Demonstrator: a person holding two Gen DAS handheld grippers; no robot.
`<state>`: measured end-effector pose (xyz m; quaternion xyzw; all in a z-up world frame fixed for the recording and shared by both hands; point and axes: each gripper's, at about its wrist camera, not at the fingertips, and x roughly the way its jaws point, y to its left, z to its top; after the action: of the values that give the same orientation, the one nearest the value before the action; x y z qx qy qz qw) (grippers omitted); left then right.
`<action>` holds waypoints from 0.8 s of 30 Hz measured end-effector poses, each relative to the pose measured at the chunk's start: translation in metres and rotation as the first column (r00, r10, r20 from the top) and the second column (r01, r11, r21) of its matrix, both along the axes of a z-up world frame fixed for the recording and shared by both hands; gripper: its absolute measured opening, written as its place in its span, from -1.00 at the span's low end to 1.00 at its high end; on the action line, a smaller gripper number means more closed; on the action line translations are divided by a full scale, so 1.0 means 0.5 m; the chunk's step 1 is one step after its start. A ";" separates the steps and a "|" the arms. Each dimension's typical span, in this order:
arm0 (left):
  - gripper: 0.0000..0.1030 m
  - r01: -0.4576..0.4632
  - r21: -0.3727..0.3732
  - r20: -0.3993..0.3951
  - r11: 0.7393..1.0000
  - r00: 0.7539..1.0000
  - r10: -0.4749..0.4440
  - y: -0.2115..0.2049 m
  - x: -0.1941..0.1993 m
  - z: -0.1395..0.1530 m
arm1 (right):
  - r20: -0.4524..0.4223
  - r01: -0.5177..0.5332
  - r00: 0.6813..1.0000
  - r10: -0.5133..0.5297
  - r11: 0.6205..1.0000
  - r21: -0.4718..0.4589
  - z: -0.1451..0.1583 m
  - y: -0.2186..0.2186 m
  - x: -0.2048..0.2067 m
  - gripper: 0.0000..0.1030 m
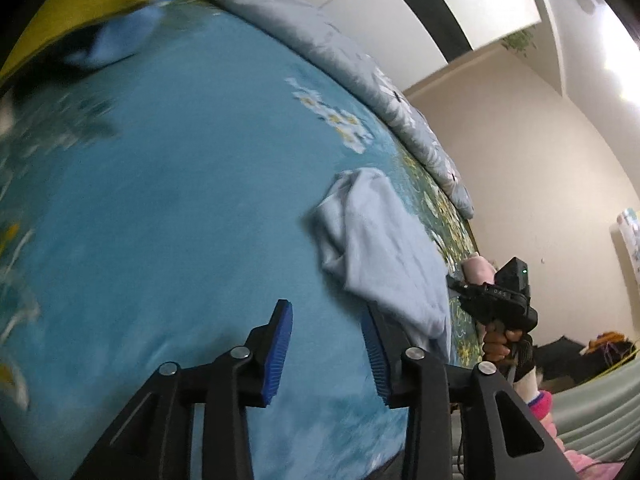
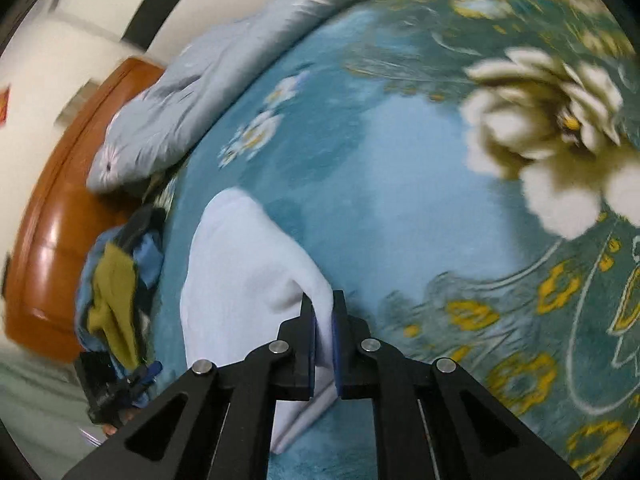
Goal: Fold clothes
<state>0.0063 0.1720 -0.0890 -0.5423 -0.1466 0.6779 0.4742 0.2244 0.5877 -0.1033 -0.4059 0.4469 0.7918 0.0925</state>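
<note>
— Where is the garment?

— A pale blue garment (image 1: 384, 248) lies rumpled on the teal floral blanket (image 1: 168, 184) covering the bed, seen here from the left wrist camera. The right gripper (image 2: 324, 312) has its jaws pressed together on an edge of the cloth, the fabric (image 2: 244, 272) running up between the blue pads (image 2: 310, 344) and spreading away over the blanket.

— And the left gripper?

— The left gripper (image 1: 326, 344) hangs above bare blanket with its jaws apart and nothing between them; the garment sits just beside its right-hand finger. (The blue ribbed pads (image 1: 276, 356) show clearly.)

— What else is in shot?

— A grey-blue quilt (image 1: 360, 60) is bunched along the far side of the bed. From the right wrist camera, a heap of clothes (image 2: 116, 280), blue and mustard yellow, sits near the garment by the orange wooden headboard (image 2: 52, 208). From the left, the other handheld device (image 1: 496, 296) appears beyond the garment, gripped by a hand (image 1: 500, 344), with a pink toy (image 1: 478, 268) close behind it.
</note>
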 end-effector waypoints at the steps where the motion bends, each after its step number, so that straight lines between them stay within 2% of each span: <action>1: -0.11 0.013 0.000 -0.010 1.000 1.000 -0.013 0.018 -0.006 0.006 | -0.001 0.010 1.000 -0.010 1.000 -0.013 -0.006 0.005 0.003 -0.78; 3: 0.03 0.033 -0.009 -0.030 0.999 0.999 -0.033 0.073 -0.027 0.013 | -0.005 0.036 0.999 -0.036 0.999 0.002 -0.006 0.004 0.015 -0.72; 5: 0.13 0.039 -0.039 -0.053 0.998 0.998 -0.041 0.126 -0.054 0.008 | -0.027 0.069 0.997 -0.069 0.998 0.012 0.000 -0.003 0.039 -0.27; 6: 0.17 0.033 -0.062 -0.061 0.997 0.997 -0.037 0.146 -0.067 0.002 | -0.041 0.090 0.995 -0.089 0.996 0.015 0.004 -0.006 0.056 -0.20; 8: 0.18 0.021 -0.109 -0.077 0.994 0.997 -0.030 0.188 -0.093 -0.010 | -0.065 0.129 0.990 -0.128 0.992 0.013 0.007 -0.024 0.091 -0.19; 12: 0.18 0.043 -0.157 -0.023 0.987 0.999 -0.047 0.242 -0.114 -0.049 | -0.073 0.157 0.984 -0.160 0.987 -0.040 -0.023 -0.076 0.145 -0.18; 15: 0.23 0.061 -0.177 -0.044 0.982 0.997 -0.070 0.261 -0.101 -0.052 | -0.078 0.161 0.983 -0.167 0.984 -0.077 -0.049 -0.121 0.138 -0.17; 17: 0.23 0.073 -0.190 -0.058 0.979 0.995 -0.085 0.273 -0.092 -0.054 | -0.111 0.173 0.978 -0.179 0.983 -0.060 -0.045 -0.144 0.125 0.23; 20: 0.19 0.089 -0.170 -0.036 0.981 0.995 -0.097 0.265 -0.081 -0.054 | -0.138 0.181 0.973 -0.186 0.982 -0.054 -0.041 -0.170 0.096 0.25; 22: 0.03 0.087 -0.161 -0.026 0.983 0.995 -0.092 0.257 -0.075 -0.056 | -0.143 0.174 0.974 -0.178 0.984 -0.045 -0.042 -0.185 0.075 0.21; 24: -0.35 0.074 -0.156 -0.016 0.985 0.997 -0.078 0.248 -0.071 -0.058 | -0.151 0.186 0.970 -0.189 0.982 -0.034 -0.041 -0.186 0.073 -0.14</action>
<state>-0.0290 0.2962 -0.1179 -0.5751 -0.0672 0.6747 0.4577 0.2606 0.4946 -0.1239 -0.3005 0.4969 0.8040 0.1283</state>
